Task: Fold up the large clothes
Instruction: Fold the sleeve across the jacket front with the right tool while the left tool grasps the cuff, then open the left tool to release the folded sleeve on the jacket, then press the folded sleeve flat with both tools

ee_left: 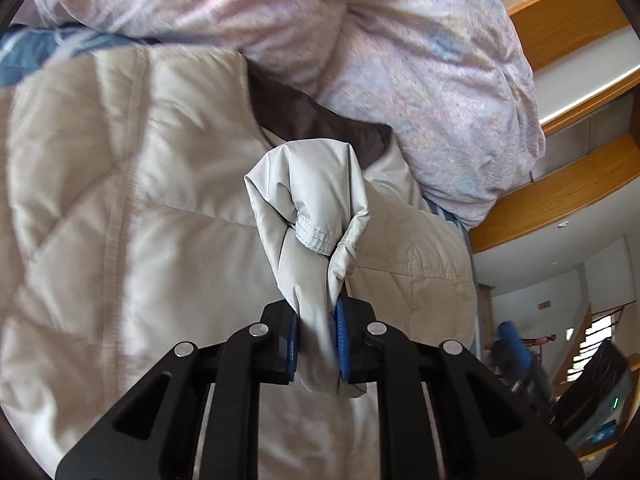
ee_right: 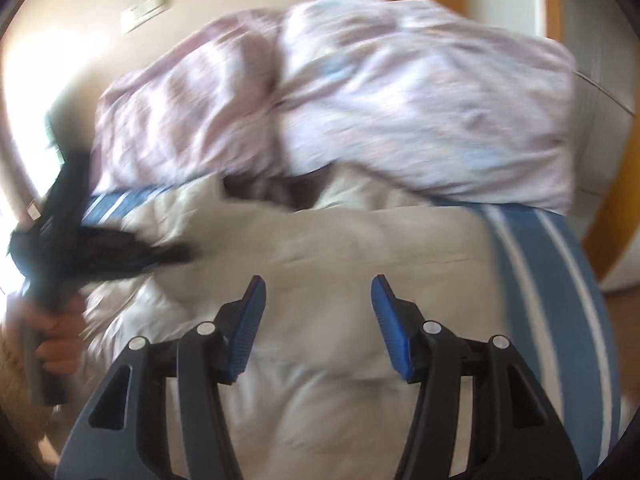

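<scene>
A cream quilted jacket (ee_left: 132, 216) with a dark brown lining (ee_left: 304, 116) lies spread on the bed. My left gripper (ee_left: 316, 344) is shut on the jacket's sleeve (ee_left: 312, 208), whose elastic cuff is bunched above the blue pads. In the right wrist view the jacket (ee_right: 360, 248) lies below my right gripper (ee_right: 318, 292), which is open and empty above it. The left gripper (ee_right: 100, 248) shows there as a blurred dark shape at the left, held by a hand.
A bulky pink-patterned duvet (ee_left: 420, 72) is heaped at the far side of the jacket, also in the right wrist view (ee_right: 360, 100). A blue-and-white striped sheet (ee_right: 552, 280) covers the bed. Wooden shelves (ee_left: 580, 120) stand at the right.
</scene>
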The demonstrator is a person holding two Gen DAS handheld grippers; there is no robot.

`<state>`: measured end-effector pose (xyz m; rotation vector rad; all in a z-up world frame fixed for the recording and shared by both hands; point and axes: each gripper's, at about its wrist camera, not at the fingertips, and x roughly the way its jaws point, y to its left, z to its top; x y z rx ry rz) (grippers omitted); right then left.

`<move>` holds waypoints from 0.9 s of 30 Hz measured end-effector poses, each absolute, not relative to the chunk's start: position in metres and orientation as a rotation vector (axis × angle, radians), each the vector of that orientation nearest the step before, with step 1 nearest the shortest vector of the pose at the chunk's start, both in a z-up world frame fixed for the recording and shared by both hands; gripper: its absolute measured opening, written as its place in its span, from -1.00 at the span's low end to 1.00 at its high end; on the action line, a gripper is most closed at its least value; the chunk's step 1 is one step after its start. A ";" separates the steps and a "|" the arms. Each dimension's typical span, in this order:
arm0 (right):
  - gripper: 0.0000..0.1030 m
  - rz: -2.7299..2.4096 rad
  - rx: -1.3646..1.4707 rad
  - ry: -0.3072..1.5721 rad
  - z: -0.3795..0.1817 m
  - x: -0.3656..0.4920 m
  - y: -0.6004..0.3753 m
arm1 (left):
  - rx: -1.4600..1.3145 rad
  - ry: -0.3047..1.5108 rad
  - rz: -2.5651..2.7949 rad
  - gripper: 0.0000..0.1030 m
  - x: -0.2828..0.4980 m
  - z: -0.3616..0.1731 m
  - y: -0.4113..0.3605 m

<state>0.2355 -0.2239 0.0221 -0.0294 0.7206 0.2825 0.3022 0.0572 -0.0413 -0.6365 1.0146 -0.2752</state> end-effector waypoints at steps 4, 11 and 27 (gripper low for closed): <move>0.08 0.192 0.072 0.740 0.021 0.262 -0.249 | -0.633 1.028 -0.215 -0.68 0.297 -0.053 0.086; 0.08 0.160 0.035 0.827 -0.013 0.286 -0.233 | -0.603 0.976 -0.139 0.22 0.281 -0.040 0.100; 0.09 0.104 -0.079 0.861 -0.056 0.319 -0.196 | -0.247 0.919 -0.120 0.35 0.303 -0.044 0.010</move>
